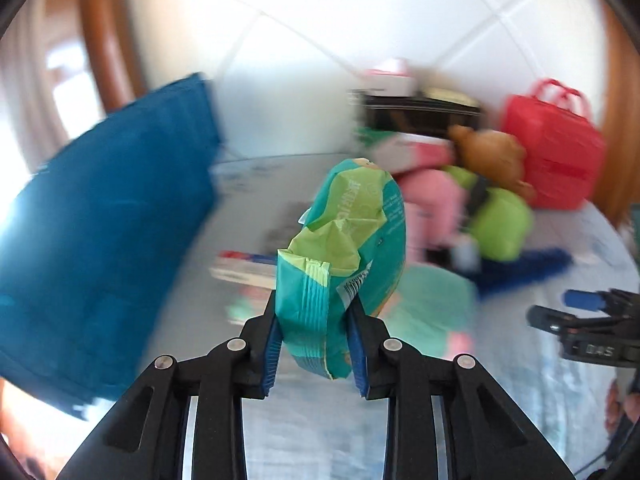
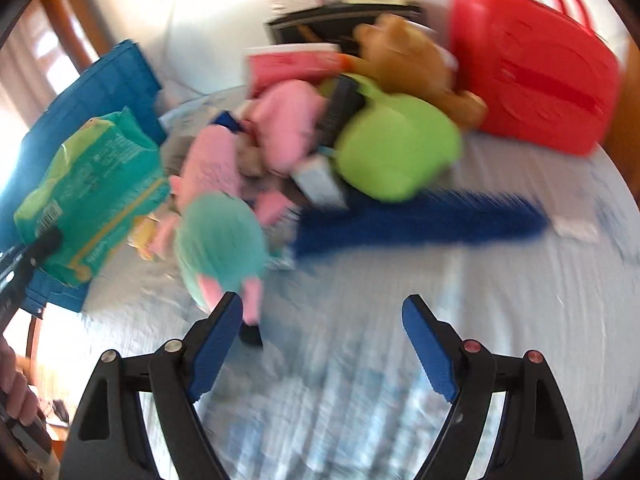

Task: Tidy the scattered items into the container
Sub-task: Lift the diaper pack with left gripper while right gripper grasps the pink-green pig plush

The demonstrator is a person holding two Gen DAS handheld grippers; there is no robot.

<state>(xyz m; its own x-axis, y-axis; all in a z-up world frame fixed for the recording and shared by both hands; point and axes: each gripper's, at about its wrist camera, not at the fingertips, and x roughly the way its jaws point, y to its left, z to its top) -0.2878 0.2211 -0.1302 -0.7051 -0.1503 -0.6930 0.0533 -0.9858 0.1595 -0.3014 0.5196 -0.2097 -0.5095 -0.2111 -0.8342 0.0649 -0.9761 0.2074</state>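
Left gripper (image 1: 316, 332) is clamped on the lower end of a teal-and-green packet (image 1: 352, 236), pads pressing both sides, and the packet is up off the bed, standing above the jaws. Right gripper (image 2: 322, 344) is wide apart with nothing between the pads, hanging over bare bedspread (image 2: 500, 320) just short of the toy pile. Blue fabric bin (image 1: 108, 208) sits on the left of the bed, which I read as the container; the packet is near it but not over its mouth as far as I can tell, frames are smeared. Rest of the clutter is untouched: pink plush (image 2: 288, 128), green plush (image 2: 396, 148), brown teddy (image 2: 408, 56), teal plush (image 2: 220, 240), a blue brush-like strip (image 2: 420, 220), red bag (image 2: 532, 76) at the back. Risks: the grip is on the crimped bottom edge only, so the soft packet can flop or slide out of the pads during a fast swing. The bin's walls look limp; clipping the rim could fold it shut or tip it. Right gripper is close to the teal plush and could knock it further away.
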